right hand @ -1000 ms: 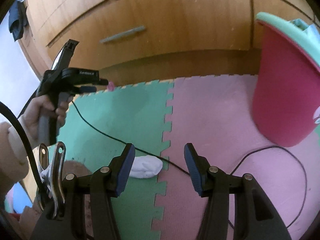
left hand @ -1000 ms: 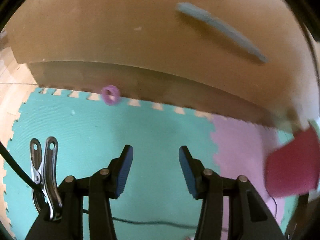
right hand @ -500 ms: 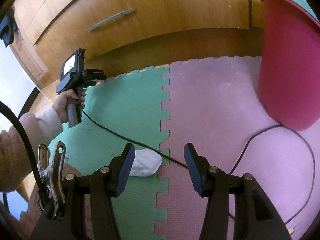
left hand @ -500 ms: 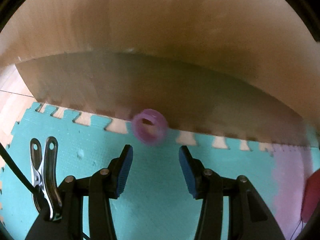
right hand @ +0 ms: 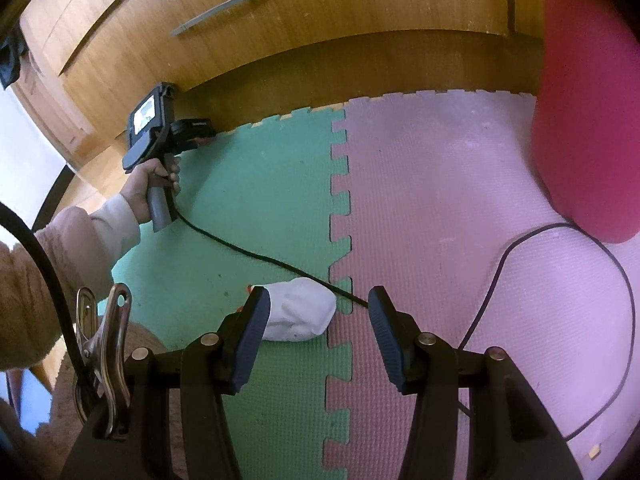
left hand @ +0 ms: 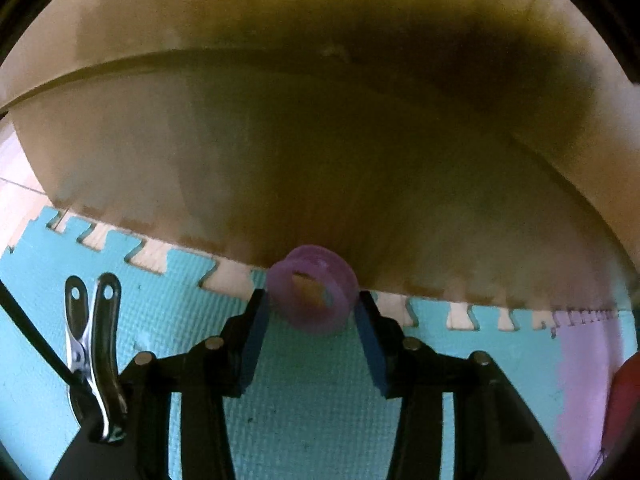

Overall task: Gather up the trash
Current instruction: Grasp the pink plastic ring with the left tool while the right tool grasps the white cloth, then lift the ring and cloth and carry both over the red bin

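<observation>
The left gripper (left hand: 310,302) points down at a purple ring (left hand: 312,290) standing on edge at the toothed border of the teal foam mat (left hand: 312,400) — right against the wooden cabinet base (left hand: 320,184). Its jaws have just been closing, with the ring between the blue pads (left hand: 256,340); whether they press on it cannot be told. A pink mat tile (left hand: 588,364) adjoins at right, beside a red container's edge (left hand: 626,396).

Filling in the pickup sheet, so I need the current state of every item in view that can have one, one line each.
Purple ring: on the mat edge by the cabinet base, between the left tool's fingers, which have just been closing.
White wad: lying on the green mat, ungrasped.
Right tool: open, empty.
Red bin: upright on the pink mat.
Cabinet drawer: closed.
</observation>
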Demonstrator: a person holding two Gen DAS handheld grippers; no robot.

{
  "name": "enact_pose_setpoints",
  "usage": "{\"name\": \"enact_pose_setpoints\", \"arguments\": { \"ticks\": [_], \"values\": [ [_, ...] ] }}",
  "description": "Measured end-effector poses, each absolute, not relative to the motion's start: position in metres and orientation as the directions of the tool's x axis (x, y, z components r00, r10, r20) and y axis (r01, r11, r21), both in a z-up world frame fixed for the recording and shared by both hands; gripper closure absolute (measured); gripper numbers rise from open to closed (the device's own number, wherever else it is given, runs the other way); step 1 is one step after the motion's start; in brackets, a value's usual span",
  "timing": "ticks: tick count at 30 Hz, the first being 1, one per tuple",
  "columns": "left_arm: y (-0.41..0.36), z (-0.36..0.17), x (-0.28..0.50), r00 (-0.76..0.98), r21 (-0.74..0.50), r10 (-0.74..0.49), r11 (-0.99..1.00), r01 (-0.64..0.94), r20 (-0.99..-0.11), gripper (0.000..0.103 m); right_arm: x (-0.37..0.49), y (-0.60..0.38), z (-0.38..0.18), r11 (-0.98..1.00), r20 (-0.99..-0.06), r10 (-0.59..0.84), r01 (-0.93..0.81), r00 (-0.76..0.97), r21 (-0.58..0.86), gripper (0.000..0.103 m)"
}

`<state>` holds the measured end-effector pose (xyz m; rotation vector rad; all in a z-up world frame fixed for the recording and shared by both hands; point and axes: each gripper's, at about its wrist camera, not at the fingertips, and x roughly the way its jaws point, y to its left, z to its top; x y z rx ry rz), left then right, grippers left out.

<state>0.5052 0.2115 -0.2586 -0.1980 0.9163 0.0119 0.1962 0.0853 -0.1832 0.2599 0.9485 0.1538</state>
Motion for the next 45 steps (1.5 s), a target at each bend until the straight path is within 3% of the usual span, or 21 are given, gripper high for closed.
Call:
{"name": "enact_pose_setpoints", "arguments": {
  "ticks": [17, 25, 28, 30, 33, 45],
  "values": [
    [0.173, -0.206, 0.387, 0.544, -0.165, -0.197, 0.98, 0.107, -0.815, 0.057, 0.221, 0.101, -0.223, 0.914, -0.795, 0.35, 0.004, 0.496, 0.405, 0.051],
    [0.139, -0.172, 0.355, 0.533, -0.184, -0.245, 0.969, 0.165, -0.81, 0.057, 0.243, 0.121, -0.257, 0.932, -0.846, 0.294, 0.064, 0.445, 0.357, 0.051],
    [0.131, -0.16, 0.341, 0.533, -0.178, -0.256, 0.965, 0.194, -0.807, 0.057, 0.242, 0.127, -0.258, 0.953, -0.856, 0.234, 0.067, 0.46, 0.296, 0.062],
    [0.13, -0.15, 0.333, 0.532, -0.184, -0.268, 0.961, 0.206, -0.803, 0.057, 0.241, 0.129, -0.256, 0.959, -0.863, 0.227, 0.05, 0.451, 0.279, 0.076],
    [0.137, -0.136, 0.325, 0.528, -0.21, -0.296, 0.953, 0.217, -0.796, 0.057, 0.242, 0.127, -0.25, 0.949, -0.873, 0.249, 0.076, 0.419, 0.307, 0.084],
    [0.111, -0.093, 0.297, 0.531, -0.233, -0.388, 0.912, 0.337, -0.753, 0.057, 0.202, 0.13, -0.132, 0.965, -0.858, 0.201, 0.053, 0.473, 0.255, 0.084]
  ]
}}
